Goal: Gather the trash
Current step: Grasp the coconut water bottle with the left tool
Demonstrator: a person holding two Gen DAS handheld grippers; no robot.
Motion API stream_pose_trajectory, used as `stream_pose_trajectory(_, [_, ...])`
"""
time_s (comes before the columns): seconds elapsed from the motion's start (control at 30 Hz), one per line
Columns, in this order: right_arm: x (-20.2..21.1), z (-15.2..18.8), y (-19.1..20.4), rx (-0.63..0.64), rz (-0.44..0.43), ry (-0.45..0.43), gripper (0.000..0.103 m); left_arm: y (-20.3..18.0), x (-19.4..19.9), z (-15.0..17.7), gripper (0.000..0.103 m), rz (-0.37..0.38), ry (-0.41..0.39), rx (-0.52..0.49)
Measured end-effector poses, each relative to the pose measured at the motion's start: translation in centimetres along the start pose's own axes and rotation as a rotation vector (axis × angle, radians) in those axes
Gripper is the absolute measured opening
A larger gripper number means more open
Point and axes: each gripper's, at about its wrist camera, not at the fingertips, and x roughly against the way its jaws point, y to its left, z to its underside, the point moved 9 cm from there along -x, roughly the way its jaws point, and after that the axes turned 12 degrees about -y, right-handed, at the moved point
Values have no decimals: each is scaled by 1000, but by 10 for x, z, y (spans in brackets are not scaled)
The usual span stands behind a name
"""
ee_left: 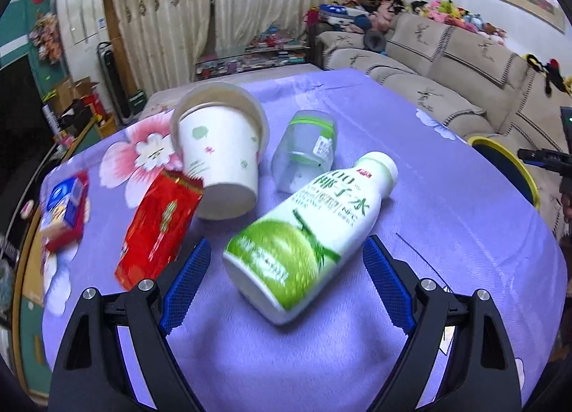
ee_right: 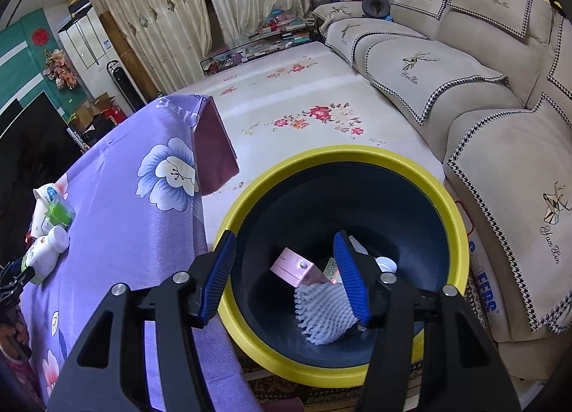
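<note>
1. We see the trash lying on a table under a purple flowered cloth [ee_left: 447,219]: a white and green drink bottle [ee_left: 307,233] on its side in the middle, a paper cup [ee_left: 221,158] tipped over behind it, a clear plastic jar [ee_left: 307,151] with a green band beside the cup, a red packet [ee_left: 157,229] touching the cup's base, and a small red and blue box [ee_left: 66,208] near the table's left edge.
2. We find the bin [ee_right: 250,333], dark inside with a yellow rim, on the floor just beside the table's edge. In it lie a pink box [ee_right: 291,267], a white foam net [ee_right: 321,312] and a white cap [ee_right: 386,263].
3. Around us is a living room: a beige sofa [ee_right: 447,83] close to the bin, a pale flowered rug [ee_right: 304,104], curtains [ee_left: 186,11] at the back, and a dark screen [ee_right: 28,140] to the left.
4. The cloth is bare in front of and to the right of the bottle; the bin's mouth is unblocked from above.
5. Our left gripper [ee_left: 286,258] stands wide, its blue pads [ee_left: 186,287] on either side of the bottle's base, touching nothing.
6. Our right gripper [ee_right: 286,251] hangs over the bin, its fingers about half apart and empty.
</note>
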Motion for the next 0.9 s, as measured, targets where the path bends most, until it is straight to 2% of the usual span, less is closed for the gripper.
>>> stream_pose_trajectory(0.3, [-8,5,9,7,-23,22,54,-17,-15,-12,85,158,7,-64])
stream_pose_trajectory(0.37, [-9,6,8,6,-25,25,54,-24,-16,-12,75,171,24,-92])
stream_pose_trajectory(0.47, [-10,6,8,5,-28,28,54,-41,-17,-9,67,229,53,-134])
stream_pose_trajectory(0.6, [-11,8,8,-1,-34,32,54,-55,-23,-6,67,210,72,-185])
stream_pose_trajectory(0.63, [-11,9,9,-2,-38,33,54,-58,-25,-5,65,208,77,-182])
stream_pose_trajectory(0.67, [-11,10,9,-2,-39,34,54,-59,-28,-4,56,201,82,-176])
stream_pose_trajectory(0.7, [-11,10,9,-1,-41,35,54,-58,-31,-5,52,193,90,-170])
stream_pose_trajectory(0.9, [-3,12,2,-12,-47,27,54,-63,-28,-3,51,152,93,-134])
